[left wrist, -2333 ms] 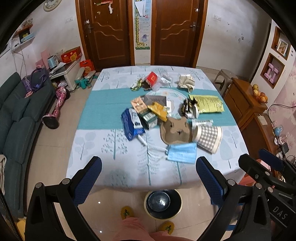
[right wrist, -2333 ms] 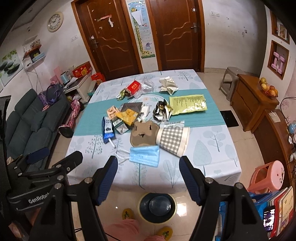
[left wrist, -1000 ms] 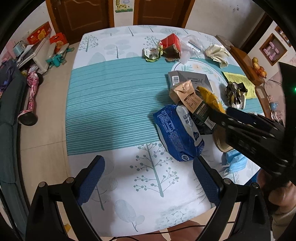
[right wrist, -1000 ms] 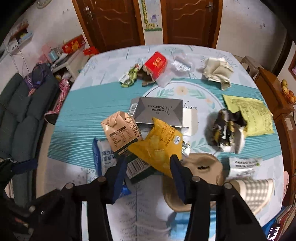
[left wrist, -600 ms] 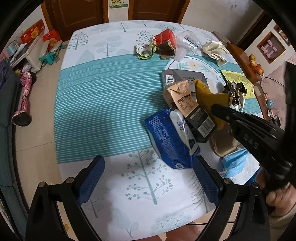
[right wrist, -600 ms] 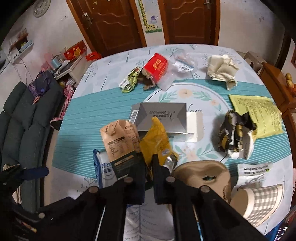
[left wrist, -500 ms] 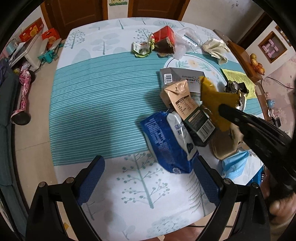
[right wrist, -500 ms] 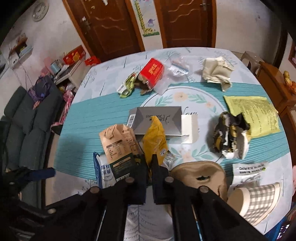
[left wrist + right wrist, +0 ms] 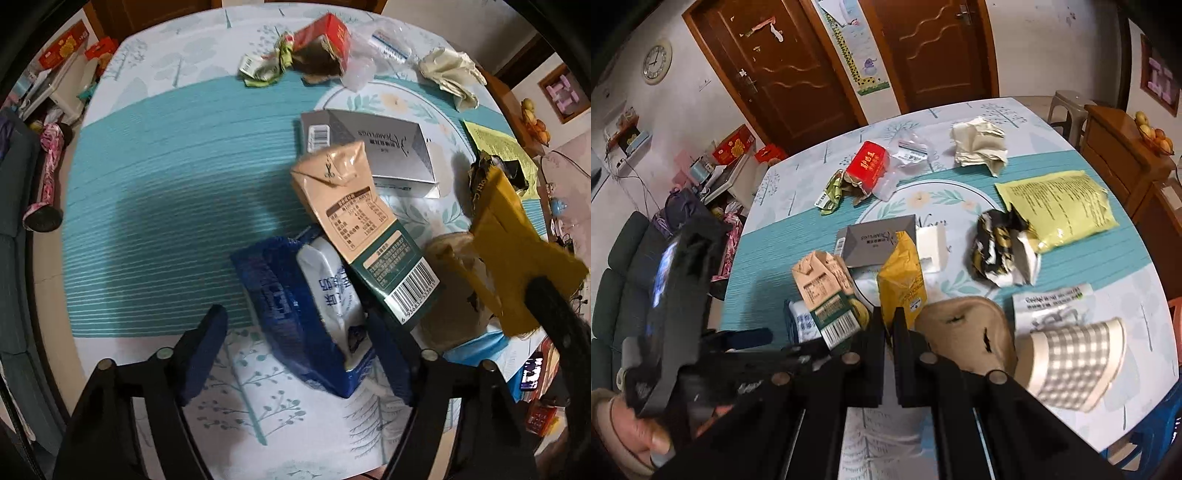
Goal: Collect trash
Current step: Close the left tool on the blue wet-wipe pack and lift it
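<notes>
While right view shows doors, clock

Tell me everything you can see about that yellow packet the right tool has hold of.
The yellow packet is a mustard-yellow pouch, apparently soft foil or plastic, creased, with small dark print and a round logo near its lower end. The right hand-held gripper is shut on that lower end, holding the packet upright and lifted clear of the table. Behind it lie a grey box and a white card; whether it touches them cannot be told. From the left camera it shows as a flattened, folded sheet hanging above a tan item.
</notes>
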{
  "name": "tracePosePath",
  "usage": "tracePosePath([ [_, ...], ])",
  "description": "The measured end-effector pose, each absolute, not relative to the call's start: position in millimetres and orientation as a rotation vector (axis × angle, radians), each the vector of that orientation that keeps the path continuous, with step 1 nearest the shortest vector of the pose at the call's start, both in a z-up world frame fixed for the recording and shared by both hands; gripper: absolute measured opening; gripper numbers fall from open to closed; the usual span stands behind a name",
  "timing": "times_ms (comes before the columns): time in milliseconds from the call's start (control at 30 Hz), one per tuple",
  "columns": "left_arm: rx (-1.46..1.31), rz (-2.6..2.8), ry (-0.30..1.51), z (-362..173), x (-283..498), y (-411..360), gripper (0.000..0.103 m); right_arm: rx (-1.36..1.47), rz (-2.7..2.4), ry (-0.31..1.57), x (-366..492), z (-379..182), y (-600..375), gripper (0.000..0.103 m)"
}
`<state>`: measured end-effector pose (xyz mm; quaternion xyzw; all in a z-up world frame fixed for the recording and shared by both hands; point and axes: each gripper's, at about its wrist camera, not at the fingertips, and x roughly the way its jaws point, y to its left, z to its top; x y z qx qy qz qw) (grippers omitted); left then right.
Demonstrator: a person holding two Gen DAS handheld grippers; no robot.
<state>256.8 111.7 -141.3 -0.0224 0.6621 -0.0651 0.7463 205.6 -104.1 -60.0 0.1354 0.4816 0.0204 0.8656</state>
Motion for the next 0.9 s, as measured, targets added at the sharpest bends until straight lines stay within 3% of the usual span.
tracePosePath([
  [300, -0.006, -0.111, 1.492, -167, 259, 99, 0.075, 0.321, 0.037, 1.007, 179, -60, -111, 0.003],
  [433, 0.005, -0.117, 1.475, -167, 256, 98, 0.058, 0.332, 0.029, 1.006, 172, -60, -114, 0.003],
  [733, -0.021, -0.14, 1.426, -141, 234, 113, 0.055, 0.359, 0.027, 0.969, 161, -50, -115, 0.003],
  [800, -0.04, -0.156, 1.424, -131, 226, 118, 0.05, 0.365, 0.025, 0.96, 155, -45, -113, 0.002],
  [867, -0.052, -0.178, 1.428, -121, 217, 124, 0.021, 0.367, 0.021, 0.955, 148, -41, -110, 0.002],
  [900, -0.053, -0.187, 1.438, -118, 213, 126, 0.019, 0.367, 0.02, 0.954, 145, -39, -109, 0.002],
])
